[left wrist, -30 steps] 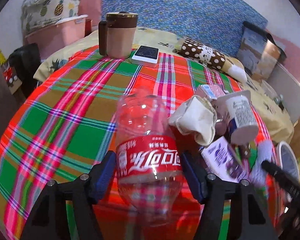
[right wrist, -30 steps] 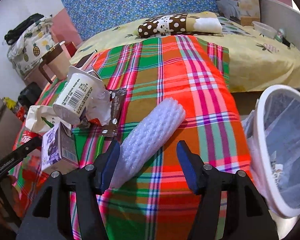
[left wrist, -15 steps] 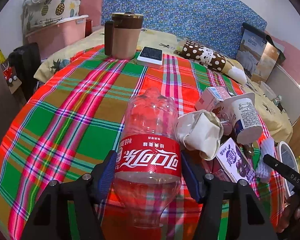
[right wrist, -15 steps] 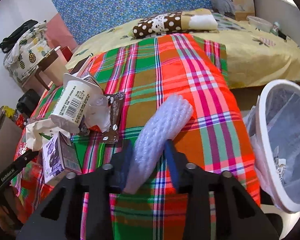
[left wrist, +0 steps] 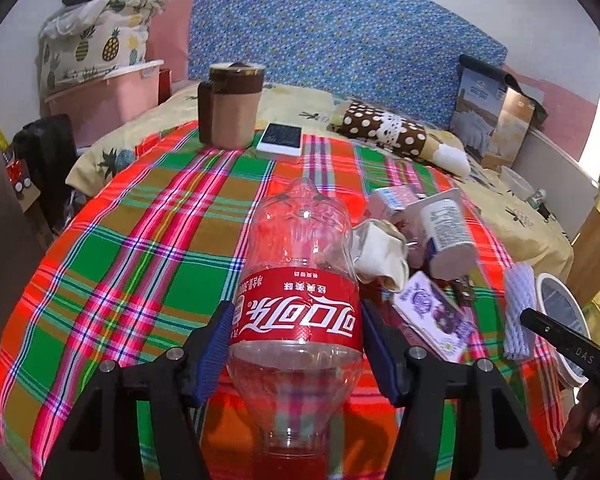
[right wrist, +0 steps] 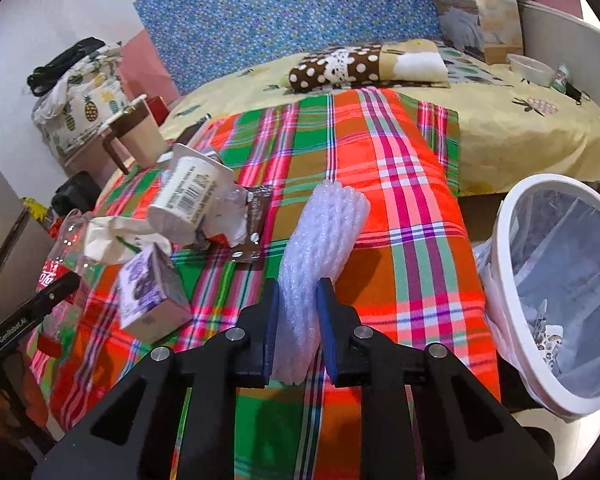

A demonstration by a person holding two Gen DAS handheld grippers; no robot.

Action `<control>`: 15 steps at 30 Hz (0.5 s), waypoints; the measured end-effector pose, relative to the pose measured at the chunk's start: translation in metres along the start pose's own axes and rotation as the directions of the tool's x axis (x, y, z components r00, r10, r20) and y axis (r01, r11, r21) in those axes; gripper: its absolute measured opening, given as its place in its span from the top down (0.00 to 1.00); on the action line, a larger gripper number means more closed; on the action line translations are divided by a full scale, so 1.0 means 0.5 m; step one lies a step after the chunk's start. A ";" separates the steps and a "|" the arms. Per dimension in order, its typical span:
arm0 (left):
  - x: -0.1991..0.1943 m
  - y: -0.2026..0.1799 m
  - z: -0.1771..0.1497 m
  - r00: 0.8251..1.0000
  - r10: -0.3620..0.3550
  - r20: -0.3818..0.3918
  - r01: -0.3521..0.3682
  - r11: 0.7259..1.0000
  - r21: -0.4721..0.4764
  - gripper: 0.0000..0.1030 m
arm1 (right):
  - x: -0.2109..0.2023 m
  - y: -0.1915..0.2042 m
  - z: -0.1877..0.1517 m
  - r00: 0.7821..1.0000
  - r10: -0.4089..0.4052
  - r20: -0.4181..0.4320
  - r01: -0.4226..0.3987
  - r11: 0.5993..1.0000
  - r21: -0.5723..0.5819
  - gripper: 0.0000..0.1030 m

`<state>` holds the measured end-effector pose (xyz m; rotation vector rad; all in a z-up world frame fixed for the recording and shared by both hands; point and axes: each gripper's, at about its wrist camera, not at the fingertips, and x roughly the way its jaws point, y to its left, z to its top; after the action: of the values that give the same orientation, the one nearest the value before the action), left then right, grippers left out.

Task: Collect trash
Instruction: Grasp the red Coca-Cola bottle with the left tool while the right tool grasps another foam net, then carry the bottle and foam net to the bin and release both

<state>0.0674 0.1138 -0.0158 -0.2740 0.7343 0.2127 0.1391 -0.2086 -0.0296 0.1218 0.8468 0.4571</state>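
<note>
Right gripper (right wrist: 297, 312): jaws nearly closed, pinching the near end of the white foam net sleeve (right wrist: 322, 256); its far end points to 12 o'clock over the plaid cloth (right wrist: 404, 216) on the bench. Bin (right wrist: 556, 292) w/ clear liner sits at 3 o'clock, off the bench edge, some scraps inside.

Left gripper (left wrist: 296, 344): jaws wide, pads against both sides of the red label on the clear Coke bottle (left wrist: 298, 292), which lies w/ neck toward 12 o'clock. Whether they press or just touch, can't tell.

Clutter between the two grippers. From the left wrist view, at 1–2 o'clock of the bottle: crumpled paper bag (left wrist: 380, 252) touching the bottle's shoulder, tipped yogurt cup (left wrist: 446, 232) just beyond it, small pink carton (left wrist: 392, 200) behind, purple drink carton (left wrist: 436, 316) nearest the jaws. A brown wrapper (right wrist: 254, 224) lies just beside the sleeve at 10 o'clock in the right wrist view.

Far side, 11–12 o'clock: brown mug (left wrist: 230, 110) w/ lid, phone (left wrist: 281, 139) beside it. Spotted pillow (left wrist: 392, 132) on the bed (right wrist: 520, 120) behind.
</note>
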 end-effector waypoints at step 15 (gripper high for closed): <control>-0.083 -0.091 0.000 0.992 -0.107 0.065 0.102 0.991 0.082 0.40 | -0.060 -0.028 -0.014 0.997 -0.009 0.074 0.009 1.000 0.008 0.79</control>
<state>0.0502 0.0670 0.0204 -0.2291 0.6558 0.0932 0.1215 -0.2348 -0.0173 0.1410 0.7763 0.4383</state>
